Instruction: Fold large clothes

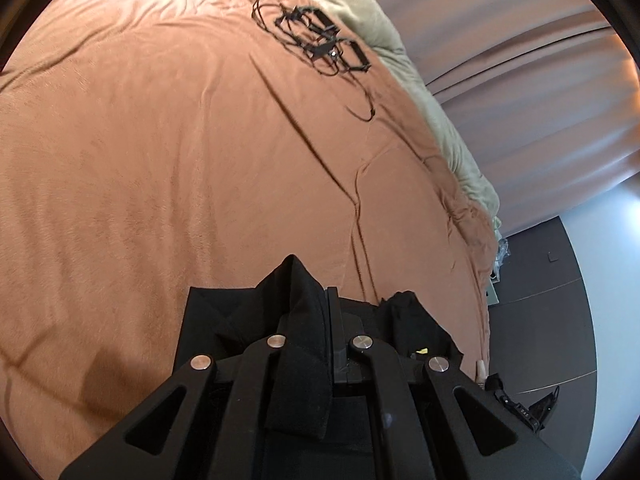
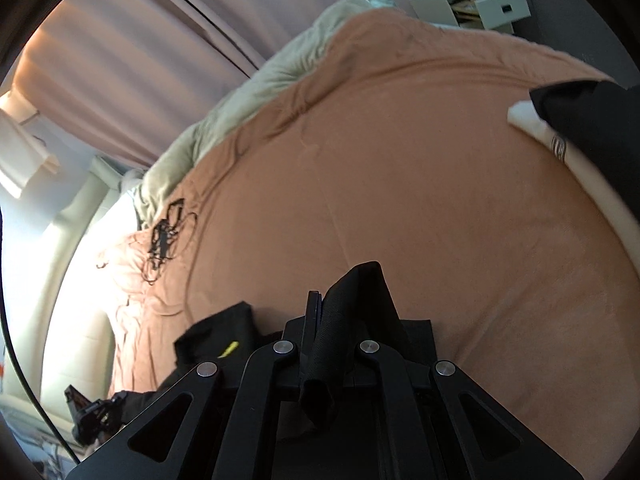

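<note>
A black garment (image 1: 224, 320) hangs low over the orange-brown bedspread (image 1: 160, 160). My left gripper (image 1: 316, 300) is shut on a bunched fold of it, which sticks up between the fingers. My right gripper (image 2: 332, 312) is shut on another fold of the same black garment (image 2: 352, 312). More of the garment hangs to the left in the right wrist view (image 2: 224, 340), with a small yellow tag on it. A person's arm in a black sleeve (image 2: 592, 128) reaches in at the right edge.
A tangle of black cables and small parts (image 1: 320, 40) lies on the far side of the bed. A pale green blanket (image 1: 400, 60) runs along the bed's edge by the curtains (image 1: 520, 60). A bedside cabinet (image 2: 472, 4) stands beyond the bed.
</note>
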Available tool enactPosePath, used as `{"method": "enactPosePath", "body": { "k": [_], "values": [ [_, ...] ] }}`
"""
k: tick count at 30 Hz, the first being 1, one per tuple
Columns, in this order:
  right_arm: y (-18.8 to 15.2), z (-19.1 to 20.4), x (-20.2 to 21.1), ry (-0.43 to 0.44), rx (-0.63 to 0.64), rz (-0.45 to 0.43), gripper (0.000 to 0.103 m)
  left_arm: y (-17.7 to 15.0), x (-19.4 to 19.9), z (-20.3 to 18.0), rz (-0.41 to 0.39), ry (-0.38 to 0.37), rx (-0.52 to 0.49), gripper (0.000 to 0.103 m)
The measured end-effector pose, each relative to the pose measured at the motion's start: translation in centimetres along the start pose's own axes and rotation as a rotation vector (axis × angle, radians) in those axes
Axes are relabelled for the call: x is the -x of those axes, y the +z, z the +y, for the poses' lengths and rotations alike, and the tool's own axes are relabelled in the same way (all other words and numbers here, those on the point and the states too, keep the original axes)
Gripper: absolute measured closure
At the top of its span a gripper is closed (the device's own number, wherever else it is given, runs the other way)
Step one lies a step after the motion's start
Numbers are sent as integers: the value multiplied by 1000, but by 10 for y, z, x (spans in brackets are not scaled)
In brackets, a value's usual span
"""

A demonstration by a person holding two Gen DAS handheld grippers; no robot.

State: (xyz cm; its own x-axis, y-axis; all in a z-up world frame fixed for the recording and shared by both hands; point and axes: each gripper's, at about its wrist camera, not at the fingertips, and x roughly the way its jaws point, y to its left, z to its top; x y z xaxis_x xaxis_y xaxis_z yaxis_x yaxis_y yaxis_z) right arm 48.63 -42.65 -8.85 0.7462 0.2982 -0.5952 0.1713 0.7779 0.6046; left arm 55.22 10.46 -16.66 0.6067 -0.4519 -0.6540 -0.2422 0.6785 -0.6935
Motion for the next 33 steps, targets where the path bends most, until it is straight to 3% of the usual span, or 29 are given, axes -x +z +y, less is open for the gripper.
{"method": "enactPosePath", "body": {
  "k": [2,3,4,5,6,7,8,15,20,23,28,33],
  "values": [
    [2,-3,-8,-19,-3,7,97,3,-8,0,19,-9,11,97],
    [2,-5,-12,-30,-9,13,96,6,-12,0,30,-9,12,89],
    [3,-8,-16,-35,-16,14,91,8,-15,-1,33,-5,12,74],
    [4,-11,-17,-42,-26,11,77,9,-15,-4,26,-4,8,63],
    [6,-14,-17,-54,-36,2,66,12,-15,-8,13,-13,3,34],
    [8,-18,-15,-71,-46,-20,43,13,-13,-11,-3,-24,-2,9],
    [9,-20,-10,-78,-52,-43,34,15,-8,-16,-32,-33,-12,8],
    [10,-21,21,-93,10,-88,34,12,11,-30,-63,-18,-59,7],
    [-1,-24,31,-129,53,-64,34,-4,23,-26,-66,64,-125,7],
    [-13,-30,34,-149,80,-30,34,-19,34,-19,-67,105,-167,14],
    [-42,-42,37,-177,113,40,34,-44,50,2,-38,180,-199,33],
    [-76,-58,34,-178,116,114,34,-71,64,27,-1,205,-192,36]
  ]
}}
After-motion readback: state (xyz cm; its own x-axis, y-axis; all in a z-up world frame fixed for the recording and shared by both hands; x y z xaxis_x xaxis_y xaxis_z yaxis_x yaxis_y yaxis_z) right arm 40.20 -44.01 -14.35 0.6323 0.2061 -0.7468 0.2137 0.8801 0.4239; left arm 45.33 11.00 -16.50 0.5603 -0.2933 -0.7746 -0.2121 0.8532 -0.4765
